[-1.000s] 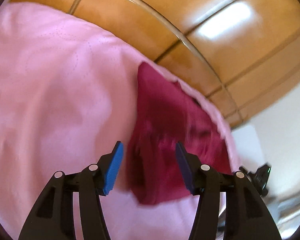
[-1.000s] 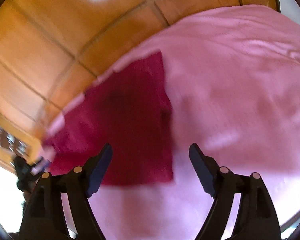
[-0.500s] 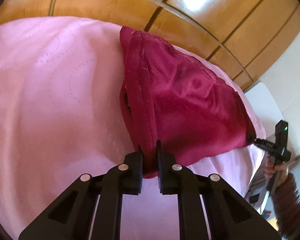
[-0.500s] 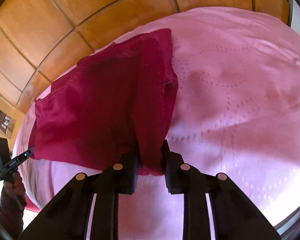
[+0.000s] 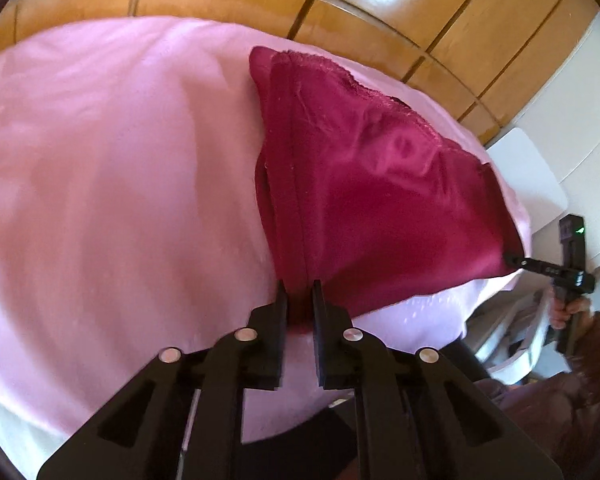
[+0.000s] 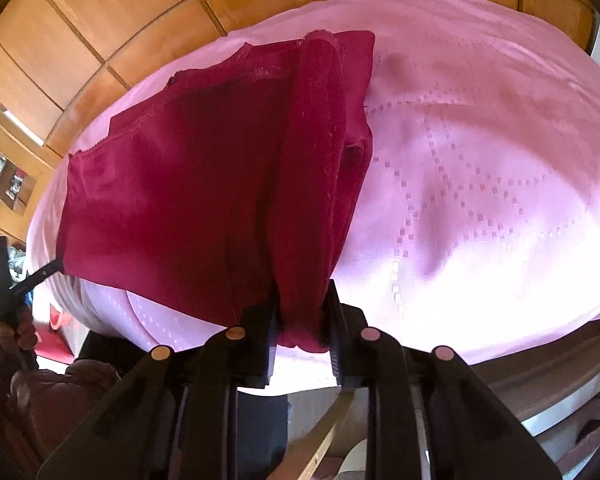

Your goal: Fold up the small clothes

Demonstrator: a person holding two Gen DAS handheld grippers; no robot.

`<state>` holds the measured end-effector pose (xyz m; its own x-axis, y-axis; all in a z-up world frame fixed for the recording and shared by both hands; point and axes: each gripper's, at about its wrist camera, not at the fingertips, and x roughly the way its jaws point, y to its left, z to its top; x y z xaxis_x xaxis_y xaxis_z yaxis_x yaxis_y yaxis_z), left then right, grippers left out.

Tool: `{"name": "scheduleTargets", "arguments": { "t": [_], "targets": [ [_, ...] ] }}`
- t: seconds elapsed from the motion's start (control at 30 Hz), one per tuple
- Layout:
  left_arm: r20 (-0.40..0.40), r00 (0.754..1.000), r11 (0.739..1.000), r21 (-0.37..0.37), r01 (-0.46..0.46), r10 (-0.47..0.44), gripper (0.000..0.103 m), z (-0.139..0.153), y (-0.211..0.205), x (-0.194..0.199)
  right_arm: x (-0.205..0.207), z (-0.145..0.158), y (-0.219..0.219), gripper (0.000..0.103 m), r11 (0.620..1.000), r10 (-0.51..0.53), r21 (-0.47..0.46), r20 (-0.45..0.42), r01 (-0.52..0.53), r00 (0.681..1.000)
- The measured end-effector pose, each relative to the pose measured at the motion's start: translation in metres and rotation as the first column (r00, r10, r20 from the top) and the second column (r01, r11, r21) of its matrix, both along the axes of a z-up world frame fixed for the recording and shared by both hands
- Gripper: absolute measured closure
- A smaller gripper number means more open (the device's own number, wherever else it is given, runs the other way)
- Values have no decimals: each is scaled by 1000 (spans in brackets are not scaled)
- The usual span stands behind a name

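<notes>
A dark red garment point(image 5: 360, 200) lies folded on a pink quilted bed cover point(image 5: 120, 180), stretched between my two grippers. My left gripper point(image 5: 299, 288) is shut on its near corner, with cloth bunched between the pads. At the far right of the left wrist view, my right gripper point(image 5: 540, 266) holds the other corner. In the right wrist view the garment point(image 6: 180, 200) rises in a thick folded strip into my right gripper point(image 6: 302, 300). Its jaws are opening, but the pads still press the bunched cloth. The left gripper point(image 6: 40, 270) pinches the far left corner there.
An orange tiled floor point(image 5: 380, 0) lies beyond the bed. A white piece of furniture point(image 5: 532, 176) stands by the bed's right side. A person's hand point(image 5: 568, 308) and brown sleeve hold the right gripper. A wooden cabinet point(image 6: 4, 184) stands at the left, near a red object point(image 6: 56, 320).
Both grippers stood open over the garment a second ago. Both have since shut on its near corners and drawn back, pulling the cloth taut between them.
</notes>
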<state>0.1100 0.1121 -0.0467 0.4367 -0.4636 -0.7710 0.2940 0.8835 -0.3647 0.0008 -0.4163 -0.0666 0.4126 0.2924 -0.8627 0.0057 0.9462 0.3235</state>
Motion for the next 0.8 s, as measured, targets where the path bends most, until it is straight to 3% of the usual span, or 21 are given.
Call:
{"name": "scheduleTargets", "arguments": {
  "t": [0.07,0.1,0.13,0.23,0.5,0.8],
  "targets": [
    [57,998,997,75,-26,22,77,10,-7,0,3,5,0,61,1000,-13,-12,15,13,1000],
    [82,996,994,102,-38,30,73,16,-9,2,3,9,0,47,999,-23,-28,30,24,999],
    [113,993,991,123,-49,35,69,23,-11,4,1,13,-3,40,999,-31,-41,46,33,998],
    [206,977,978,184,-101,62,55,39,-14,12,4,24,-4,35,994,-62,-82,94,70,994],
    [273,961,953,276,-129,51,55,43,-30,43,31,38,12,34,983,-91,-141,170,116,981],
    [269,963,950,292,-111,30,55,37,-37,51,58,40,20,34,980,-80,-164,197,113,977]
  ]
}}
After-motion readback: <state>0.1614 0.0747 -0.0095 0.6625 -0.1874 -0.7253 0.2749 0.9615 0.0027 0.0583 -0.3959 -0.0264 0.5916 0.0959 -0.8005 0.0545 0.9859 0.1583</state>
